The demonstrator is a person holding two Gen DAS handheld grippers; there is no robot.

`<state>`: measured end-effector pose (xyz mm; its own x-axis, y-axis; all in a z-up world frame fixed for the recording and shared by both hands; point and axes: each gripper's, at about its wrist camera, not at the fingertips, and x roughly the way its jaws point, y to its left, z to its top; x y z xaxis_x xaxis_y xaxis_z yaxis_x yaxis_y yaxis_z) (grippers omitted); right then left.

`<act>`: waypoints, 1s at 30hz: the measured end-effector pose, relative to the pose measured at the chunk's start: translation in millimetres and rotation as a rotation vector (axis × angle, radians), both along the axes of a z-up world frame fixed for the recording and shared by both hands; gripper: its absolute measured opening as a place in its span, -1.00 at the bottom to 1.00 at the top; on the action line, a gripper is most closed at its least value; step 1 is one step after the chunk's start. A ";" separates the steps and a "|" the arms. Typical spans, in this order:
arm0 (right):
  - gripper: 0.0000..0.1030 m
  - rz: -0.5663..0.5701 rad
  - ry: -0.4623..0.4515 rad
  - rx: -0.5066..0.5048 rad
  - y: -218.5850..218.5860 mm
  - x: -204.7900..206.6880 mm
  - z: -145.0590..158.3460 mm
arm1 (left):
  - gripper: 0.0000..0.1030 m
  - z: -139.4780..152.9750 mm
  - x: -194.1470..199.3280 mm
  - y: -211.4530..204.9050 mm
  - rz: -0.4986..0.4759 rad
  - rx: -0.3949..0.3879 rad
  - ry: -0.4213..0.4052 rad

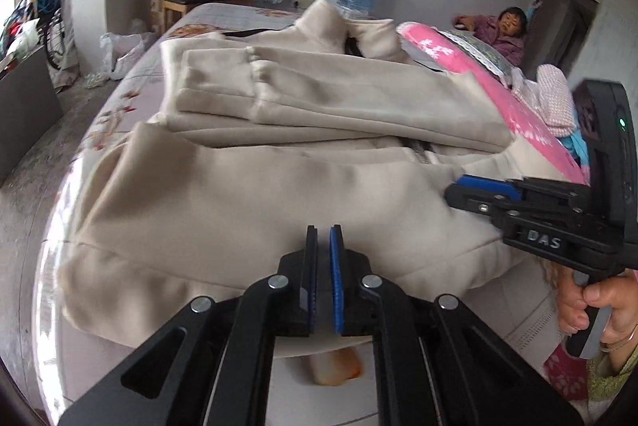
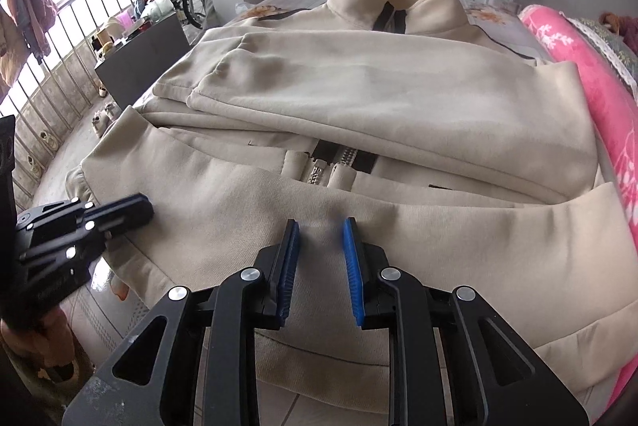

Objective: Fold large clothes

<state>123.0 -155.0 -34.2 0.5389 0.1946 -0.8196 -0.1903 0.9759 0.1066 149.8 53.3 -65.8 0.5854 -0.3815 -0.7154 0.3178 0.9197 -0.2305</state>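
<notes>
Sleeves are already tucked across the beige jacket (image 2: 359, 87), so my left gripper (image 1: 323, 238) sits closed and empty, right gripper (image 2: 321, 230) half-open over the hem, ready to fold it up the bed (image 1: 131, 95).

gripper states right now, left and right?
Left gripper: shut, nothing between the pads, over the jacket hem.
Right gripper: part open, a ridge of jacket cloth between the pads; a firm grip cannot be told.

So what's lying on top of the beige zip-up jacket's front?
Both beige sleeves lie folded across the beige zip-up jacket, one over the other. Below them a short stretch of metal zipper shows; the rest of the zipper up to the collar is covered.
</notes>
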 end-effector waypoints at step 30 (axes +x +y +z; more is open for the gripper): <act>0.12 -0.099 -0.126 0.000 -85.1 -55.1 33.7 | -0.88 1.8 7.6 76.6 0.200 0.043 0.026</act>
